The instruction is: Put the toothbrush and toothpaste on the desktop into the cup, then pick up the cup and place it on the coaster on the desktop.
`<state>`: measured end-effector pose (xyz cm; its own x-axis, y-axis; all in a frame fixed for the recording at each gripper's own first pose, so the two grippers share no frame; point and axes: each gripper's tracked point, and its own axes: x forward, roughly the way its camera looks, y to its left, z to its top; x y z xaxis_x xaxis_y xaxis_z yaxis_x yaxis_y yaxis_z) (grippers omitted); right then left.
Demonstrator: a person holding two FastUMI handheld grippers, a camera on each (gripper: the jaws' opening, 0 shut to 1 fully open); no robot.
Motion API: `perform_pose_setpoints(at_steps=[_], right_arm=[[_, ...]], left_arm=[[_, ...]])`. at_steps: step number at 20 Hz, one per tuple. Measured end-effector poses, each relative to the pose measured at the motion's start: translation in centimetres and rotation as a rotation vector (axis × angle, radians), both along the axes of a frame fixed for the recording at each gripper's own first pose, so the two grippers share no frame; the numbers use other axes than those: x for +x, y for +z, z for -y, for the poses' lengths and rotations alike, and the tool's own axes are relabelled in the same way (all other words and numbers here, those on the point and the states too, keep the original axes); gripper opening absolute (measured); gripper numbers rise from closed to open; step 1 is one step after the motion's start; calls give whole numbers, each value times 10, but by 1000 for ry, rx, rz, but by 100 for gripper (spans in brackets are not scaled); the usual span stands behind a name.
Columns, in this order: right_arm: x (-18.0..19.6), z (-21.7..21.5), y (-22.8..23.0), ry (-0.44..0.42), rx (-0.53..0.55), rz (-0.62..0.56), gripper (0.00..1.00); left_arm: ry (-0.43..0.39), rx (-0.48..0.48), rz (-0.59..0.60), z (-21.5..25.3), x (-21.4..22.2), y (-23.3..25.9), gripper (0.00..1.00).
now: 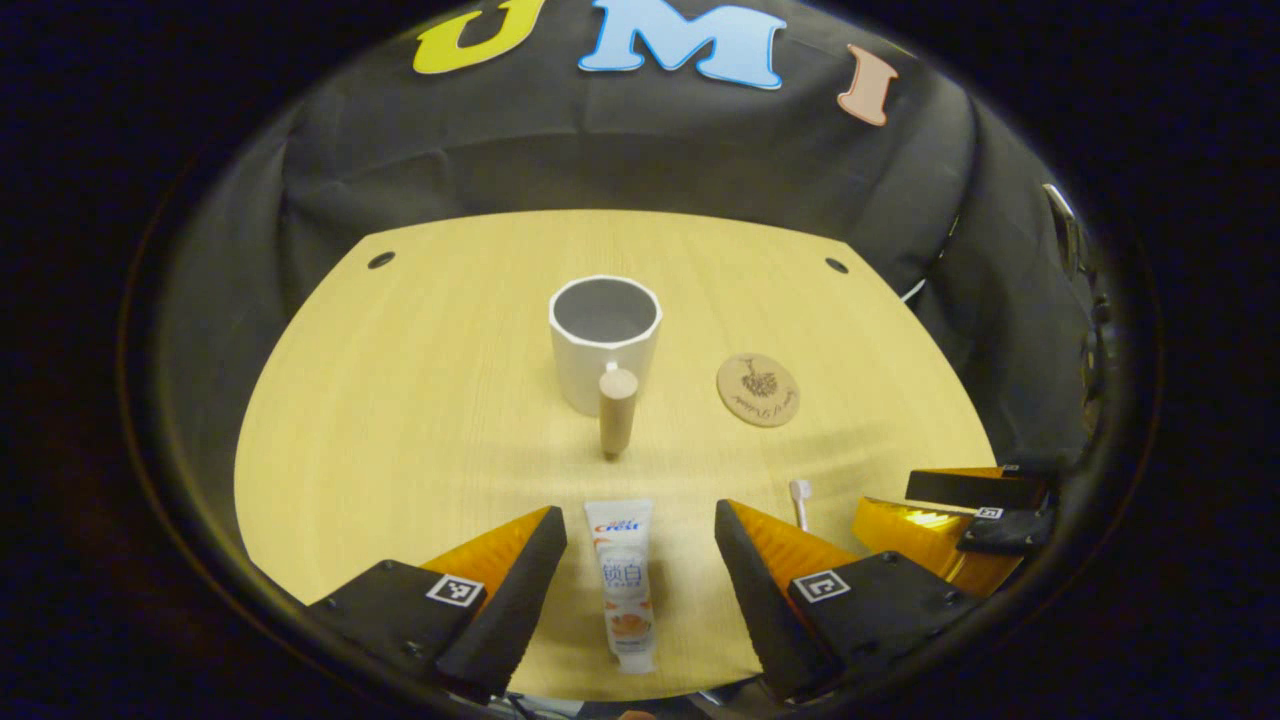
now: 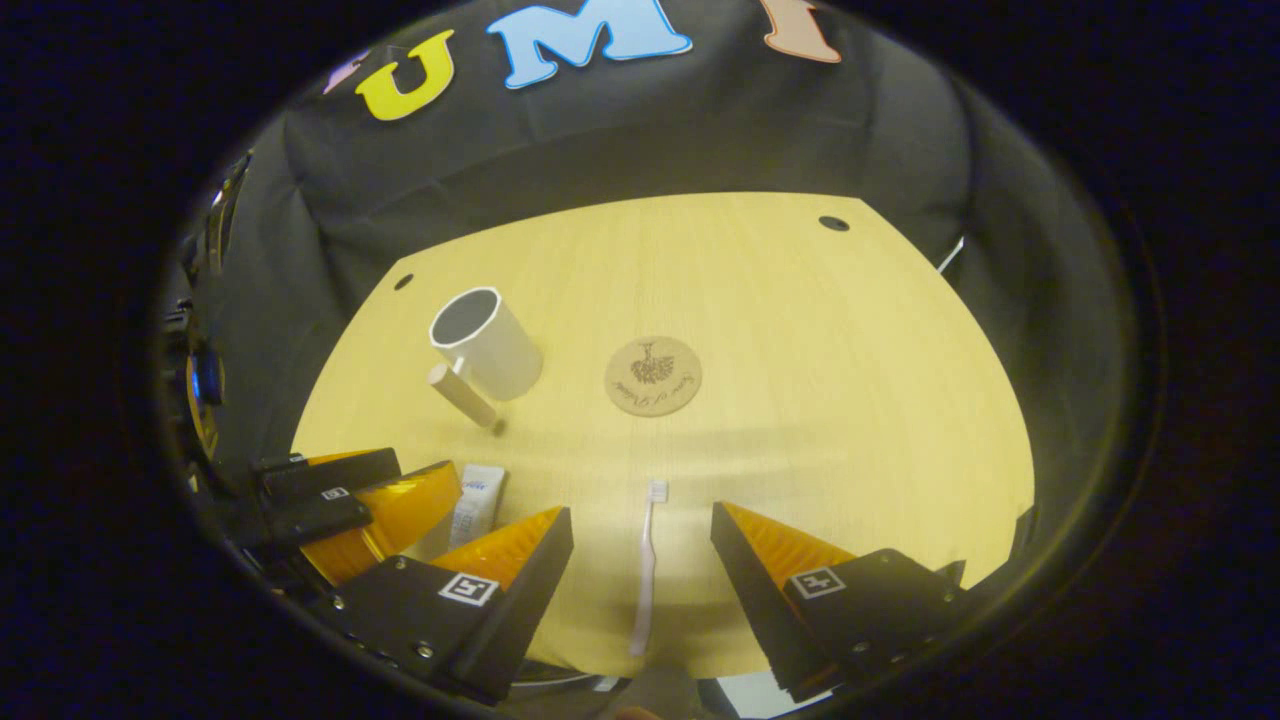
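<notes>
Nothing done yet; toothpaste (image 1: 622, 585) between spread fingers of left gripper (image 1: 640, 590); toothbrush (image 2: 645, 570) between spread right gripper (image 2: 640, 590); cup (image 1: 604, 340) empty, coaster (image 1: 758, 390) bare at right.

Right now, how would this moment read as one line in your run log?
left gripper open, astride toothpaste | right gripper open, astride toothbrush | cup empty | coaster bare

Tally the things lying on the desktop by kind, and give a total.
Cup: 1
Coaster: 1
Toothpaste tube: 1
Toothbrush: 1
Total: 4
</notes>
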<state>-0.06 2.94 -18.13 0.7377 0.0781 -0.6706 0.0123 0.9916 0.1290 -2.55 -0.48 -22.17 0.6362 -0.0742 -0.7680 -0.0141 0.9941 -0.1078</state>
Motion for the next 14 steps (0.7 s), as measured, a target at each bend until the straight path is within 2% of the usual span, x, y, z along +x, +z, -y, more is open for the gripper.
perform_pose_setpoints(at_steps=[2, 6, 8, 12, 14], right_arm=[[-1, -1, -7, 7, 1, -32, 90], [-4, -3, -24, 24, -8, -102, 90], [-6, -6, -36, 30, -5, -143, 90], [-8, -9, -53, 43, -17, -218, 90], [-8, -9, -60, 46, -28, -246, 90]], left_arm=[[-1, 0, -70, 0, -7, -8, 99], [8, -3, -162, 3, -12, -27, 96], [7, 1, -202, 9, -12, -32, 100], [8, -20, -275, 23, -12, -43, 96], [5, -19, -297, 24, -12, -47, 98]])
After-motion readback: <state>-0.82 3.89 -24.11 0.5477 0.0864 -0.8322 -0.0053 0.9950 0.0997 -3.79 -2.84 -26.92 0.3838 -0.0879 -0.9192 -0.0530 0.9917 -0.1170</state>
